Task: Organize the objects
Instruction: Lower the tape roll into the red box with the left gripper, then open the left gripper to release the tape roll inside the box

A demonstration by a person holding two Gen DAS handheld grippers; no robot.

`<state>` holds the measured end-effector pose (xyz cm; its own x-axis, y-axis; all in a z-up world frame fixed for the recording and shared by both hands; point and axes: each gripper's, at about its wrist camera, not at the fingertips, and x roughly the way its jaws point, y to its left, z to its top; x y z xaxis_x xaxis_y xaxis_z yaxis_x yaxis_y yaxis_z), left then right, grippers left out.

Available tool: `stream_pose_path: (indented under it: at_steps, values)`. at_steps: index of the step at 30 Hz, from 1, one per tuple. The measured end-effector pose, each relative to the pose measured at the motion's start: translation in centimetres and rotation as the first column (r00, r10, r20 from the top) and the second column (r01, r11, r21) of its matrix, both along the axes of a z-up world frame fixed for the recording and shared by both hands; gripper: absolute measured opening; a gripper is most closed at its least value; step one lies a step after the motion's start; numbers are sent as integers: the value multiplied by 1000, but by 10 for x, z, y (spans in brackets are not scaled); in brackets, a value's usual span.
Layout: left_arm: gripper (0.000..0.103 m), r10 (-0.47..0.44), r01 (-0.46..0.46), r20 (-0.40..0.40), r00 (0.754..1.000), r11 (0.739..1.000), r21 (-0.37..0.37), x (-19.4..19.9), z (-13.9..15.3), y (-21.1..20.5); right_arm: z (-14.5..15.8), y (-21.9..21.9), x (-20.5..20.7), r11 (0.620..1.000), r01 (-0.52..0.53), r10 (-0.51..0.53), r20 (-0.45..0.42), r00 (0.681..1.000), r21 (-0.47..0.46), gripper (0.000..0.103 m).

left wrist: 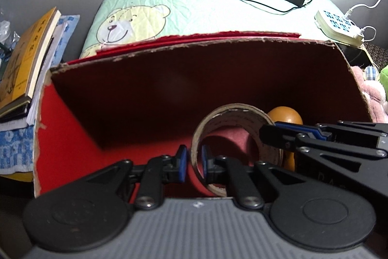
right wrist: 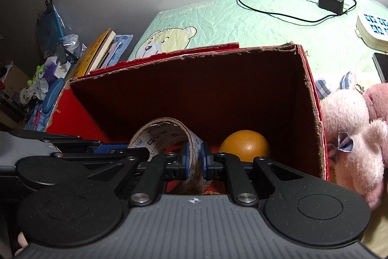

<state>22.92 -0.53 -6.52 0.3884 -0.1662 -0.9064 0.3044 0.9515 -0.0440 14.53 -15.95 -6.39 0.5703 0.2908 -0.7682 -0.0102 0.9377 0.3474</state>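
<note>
1. Tape roll (left wrist: 232,137) hangs inside the red cardboard box (left wrist: 169,89), low over its floor, gripped by both tongs at once.
2. Left tongs (left wrist: 194,162) are clenched on the roll's near wall, one pad inside the ring and one outside.
3. Right tongs (right wrist: 195,159) are clenched on the roll's opposite wall in the same manner.
4. An orange ball (right wrist: 245,145) already lies in the box's right corner, just beside the roll.
5. Judgement: placement is nearly complete; release and withdrawal remain.
6. Outstanding on the bed: plush toys (right wrist: 349,128) right of the box, a charger (right wrist: 331,1) with its cable, and books (left wrist: 26,60) to the left.
</note>
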Motion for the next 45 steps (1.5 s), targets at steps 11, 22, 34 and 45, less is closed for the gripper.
stream_pose_path:
  at_steps: [11, 22, 34, 45]
  values:
    - [29, 7, -7, -27, 1000, 1000, -23, 6, -6, 1, -7, 7, 2, 991, 79, -86, -60, 994, -111, 6]
    - [47, 25, -30, -69, 997, 997, -77, 10, -13, 9, -3, 6, -4, 977, 146, -147, 5, 989, -158, 7]
    - [43, 29, -32, -67, 997, 998, -46, 10, -15, 8, -2, 6, -6, 980, 148, -147, 22, 989, -135, 6]
    - [43, 40, -42, -44, 998, 998, -48, 9, -12, 10, 0, -3, -12, 994, 107, -107, 97, 989, 11, 7]
